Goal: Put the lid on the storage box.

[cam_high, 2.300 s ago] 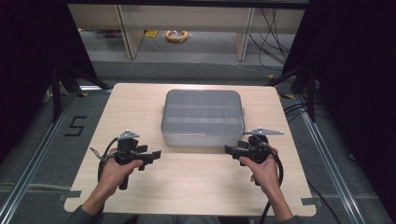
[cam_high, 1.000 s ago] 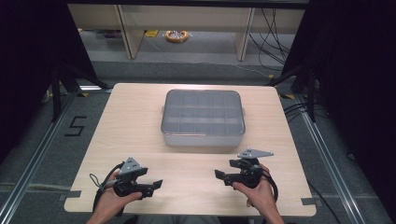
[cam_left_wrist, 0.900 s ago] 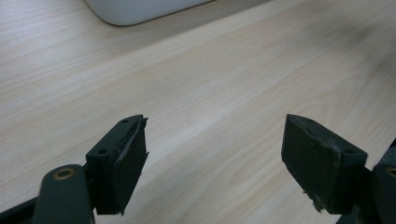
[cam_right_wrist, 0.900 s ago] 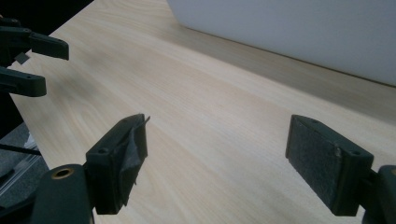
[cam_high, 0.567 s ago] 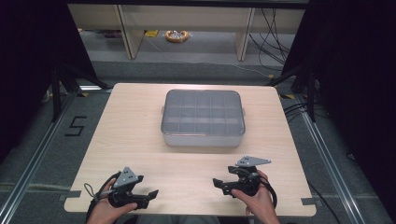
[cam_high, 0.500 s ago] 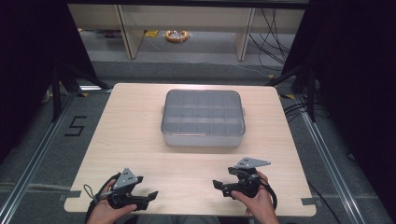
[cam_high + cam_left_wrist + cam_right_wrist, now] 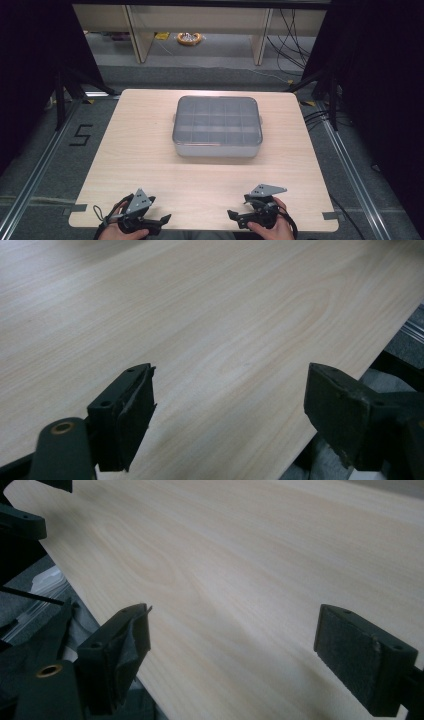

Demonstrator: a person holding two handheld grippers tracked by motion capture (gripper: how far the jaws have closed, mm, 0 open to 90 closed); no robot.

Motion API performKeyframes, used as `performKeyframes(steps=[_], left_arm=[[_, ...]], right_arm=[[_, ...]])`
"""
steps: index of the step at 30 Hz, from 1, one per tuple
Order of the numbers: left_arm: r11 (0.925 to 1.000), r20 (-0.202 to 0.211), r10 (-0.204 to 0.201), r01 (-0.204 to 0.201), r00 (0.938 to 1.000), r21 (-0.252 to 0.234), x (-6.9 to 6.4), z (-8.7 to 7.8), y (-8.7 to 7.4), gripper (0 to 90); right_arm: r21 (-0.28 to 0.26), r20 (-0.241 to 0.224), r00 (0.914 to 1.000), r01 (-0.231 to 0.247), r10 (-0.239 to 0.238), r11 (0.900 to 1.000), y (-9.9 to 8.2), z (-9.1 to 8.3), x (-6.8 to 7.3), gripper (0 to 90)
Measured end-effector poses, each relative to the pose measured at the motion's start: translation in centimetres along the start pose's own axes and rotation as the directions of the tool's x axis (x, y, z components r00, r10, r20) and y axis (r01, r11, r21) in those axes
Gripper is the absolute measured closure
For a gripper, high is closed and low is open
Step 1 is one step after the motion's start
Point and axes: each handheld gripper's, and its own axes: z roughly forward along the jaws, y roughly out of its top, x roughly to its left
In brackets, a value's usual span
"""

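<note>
A grey plastic compartment box (image 7: 217,127) with a clear lid, shut, sits at the middle of the light wooden table (image 7: 140,150). My left gripper (image 7: 164,219) rests at the table's front edge on the left, held in a hand, pointing right. Its jaws stand wide apart over bare wood (image 7: 230,405). My right gripper (image 7: 232,215) lies at the front edge on the right, pointing left, and is open with nothing between its fingers (image 7: 232,645). Both are far from the box. Black parts of the left gripper (image 7: 20,525) appear at the top left of the right gripper view.
The table's front edge runs just under both grippers, with grey floor (image 7: 400,340) beyond it. A taped "5" (image 7: 80,135) marks the floor at the left. Cables (image 7: 295,30) and a yellow object (image 7: 189,38) lie on the floor behind the table.
Both grippers have drawn back from beside the box to the table's front edge. The box has not moved, and both stay open.
</note>
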Motion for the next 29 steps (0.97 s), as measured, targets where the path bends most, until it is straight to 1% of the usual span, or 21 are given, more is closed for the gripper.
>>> performKeyframes(steps=[1,2,3,5,7,8,9,10,12,13,14,15,17,19,20,21,22,23,24,26,29], left_arm=[[1.0000,0.007,0.006,-0.006,1.0000,-0.002,-0.11,-0.03,0.03,19.9],[0.9999,-0.004,0.016,-0.016,0.9999,0.000,-0.17,-0.03,0.02,20.0],[0.9994,0.002,0.034,-0.034,0.9994,0.002,-0.21,-0.04,0.05,19.9],[0.9999,0.001,0.014,-0.014,0.9999,0.001,-0.39,0.03,-0.02,19.9],[0.9990,-0.001,0.043,-0.043,0.9991,0.012,-0.23,-0.05,-0.03,20.0],[0.9993,0.000,0.036,-0.036,0.9993,0.007,-0.27,0.01,-0.05,20.0],[0.9998,-0.004,0.018,-0.018,0.9998,0.010,-0.30,0.06,-0.11,20.0],[0.9989,-0.004,0.044,-0.044,0.9990,0.016,-0.16,-0.03,-0.03,20.0],[0.9990,-0.004,0.042,-0.042,0.9991,0.014,-0.17,-0.02,-0.03,20.0],[0.9996,-0.007,0.025,-0.025,0.9997,0.013,-0.26,0.05,-0.09,20.0],[0.9996,-0.007,0.025,-0.025,0.9997,0.014,-0.25,0.08,-0.09,20.0],[0.9991,-0.025,0.039,-0.039,0.9989,0.016,-0.24,0.13,-0.07,20.0],[0.9992,-0.003,0.039,-0.039,0.9992,0.012,-0.28,0.07,-0.04,20.1],[0.9990,-0.010,0.042,-0.042,0.9991,0.014,-0.25,0.09,-0.04,20.1],[0.9978,-0.017,0.063,-0.063,0.9979,0.024,-0.06,0.09,-0.01,20.1],[0.9991,-0.010,0.036,-0.036,0.9993,0.020,-0.19,0.09,-0.07,20.1],[0.9993,-0.009,0.032,-0.032,0.9994,0.019,-0.16,0.15,-0.07,20.1],[0.9993,-0.002,0.037,-0.037,0.9993,0.008,-0.17,0.16,-0.05,20.1],[0.9993,-0.002,0.037,-0.037,0.9993,0.006,-0.13,0.20,-0.05,20.1],[0.9979,-0.023,0.059,-0.059,0.9980,0.028,0.14,0.17,-0.03,20.2],[0.9988,-0.012,0.046,-0.046,0.9989,0.018,0.05,0.15,-0.03,20.2]], right_arm=[[0.007,-0.001,1.0000,0.006,-0.006,1.0000,-0.18,-0.02,0.05,16.0],[0.009,-0.012,0.9999,0.004,-0.004,0.9999,-0.30,0.02,0.07,16.0],[0.014,0.019,0.9998,0.004,-0.004,0.9999,-0.45,-0.13,0.23,16.0],[0.020,0.002,0.9999,0.011,-0.011,0.9997,-0.71,-0.12,0.24,16.1],[0.030,0.022,0.9997,0.006,-0.007,0.9995,-0.89,-0.27,0.45,16.1],[0.007,0.035,0.9992,0.020,-0.020,0.9998,-1.05,-0.11,0.49,16.1],[0.010,0.037,0.9991,0.021,-0.022,0.9997,-1.08,-0.12,0.49,16.1],[0.036,0.037,0.9988,0.031,-0.032,0.9989,-1.06,-0.28,0.41,16.1],[0.039,0.043,0.9990,0.011,-0.013,0.9992,-1.07,-0.27,0.47,16.1],[0.045,0.038,0.9992,-0.008,0.006,0.9989,-1.08,-0.24,0.58,16.1],[0.044,0.041,0.9991,0.008,-0.010,0.9990,-1.07,-0.21,0.45,16.1],[0.043,0.040,0.9991,0.009,-0.011,0.9990,-1.08,-0.18,0.43,16.1],[0.053,0.044,0.9990,0.009,-0.012,0.9986,-1.05,-0.22,0.46,16.1],[0.047,0.035,0.9992,0.020,-0.022,0.9987,-1.07,-0.08,0.34,16.1],[0.052,0.031,0.9993,0.020,-0.022,0.9985,-1.05,-0.08,0.29,16.1],[0.061,0.031,0.9995,0.008,-0.010,0.9981,-1.04,-0.11,0.32,16.1],[0.053,0.048,0.9987,0.015,-0.018,0.9985,-1.05,-0.10,0.34,16.1],[0.040,0.055,0.9985,-0.004,0.002,0.9992,-1.12,-0.05,0.48,16.1],[0.040,0.054,0.9985,-0.002,0.000,0.9992,-1.12,-0.04,0.46,16.1],[0.043,0.055,0.9985,-0.001,-0.002,0.9991,-1.12,-0.02,0.45,16.2],[0.056,0.056,0.9984,0.006,-0.009,0.9984,-1.07,-0.09,0.35,16.3]])
